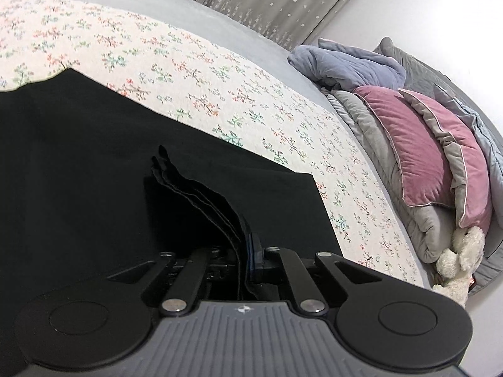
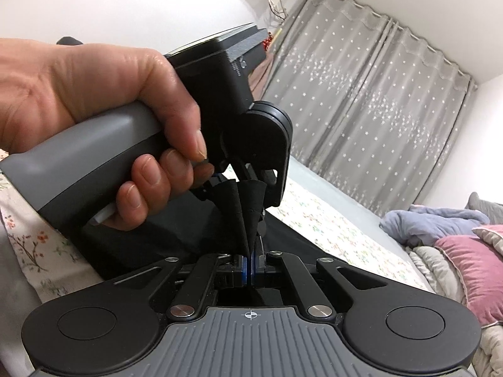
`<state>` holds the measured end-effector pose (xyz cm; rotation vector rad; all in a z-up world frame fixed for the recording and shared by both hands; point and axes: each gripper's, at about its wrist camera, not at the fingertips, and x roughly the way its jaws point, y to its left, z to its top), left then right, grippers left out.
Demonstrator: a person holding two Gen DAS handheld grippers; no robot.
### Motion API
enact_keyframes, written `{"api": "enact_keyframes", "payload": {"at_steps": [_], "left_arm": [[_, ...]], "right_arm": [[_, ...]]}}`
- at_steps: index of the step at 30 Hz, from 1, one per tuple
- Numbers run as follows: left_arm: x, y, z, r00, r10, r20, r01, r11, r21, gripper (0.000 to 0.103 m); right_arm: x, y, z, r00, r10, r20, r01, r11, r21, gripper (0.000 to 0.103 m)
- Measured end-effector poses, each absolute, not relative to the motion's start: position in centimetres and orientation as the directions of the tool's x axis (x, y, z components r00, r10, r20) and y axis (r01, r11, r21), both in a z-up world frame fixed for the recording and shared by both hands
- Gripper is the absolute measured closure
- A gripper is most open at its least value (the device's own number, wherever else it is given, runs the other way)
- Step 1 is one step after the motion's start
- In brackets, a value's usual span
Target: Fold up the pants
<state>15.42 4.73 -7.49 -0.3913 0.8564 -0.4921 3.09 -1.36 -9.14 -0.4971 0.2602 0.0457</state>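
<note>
Pants (image 1: pixel 78 157) mostly shadow | left tongs (image 1: pixel 245 251) pinch hem | right tongs (image 2: pixel 250 265) pinch hem

Bed (image 1: pixel 251 31), floral cover (image 1: pixel 220 88), black pants (image 1: pixel 78 157)

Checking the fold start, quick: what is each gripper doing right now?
Left gripper: shut on the black pants edge.
Right gripper: shut on the pants too.
</note>
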Motion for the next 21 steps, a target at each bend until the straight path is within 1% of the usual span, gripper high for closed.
{"api": "enact_keyframes", "payload": {"at_steps": [14,21], "left_arm": [[15.5,6.3,-5.4,0.59,-0.51,-0.626,0.313,0.859,-0.406,0.097],[16.1,8.4,-4.2,0.61,-0.455,-0.648,0.331,0.89,-0.313,0.097]], "right_arm": [[3.5,0.8,-8.8,0.98,-0.01,-0.201,-0.089,0.872,-0.481,0.103],[4.5,1.9,-8.1,0.981,0.02,-0.191,-0.099,0.904,-0.416,0.103]]}}
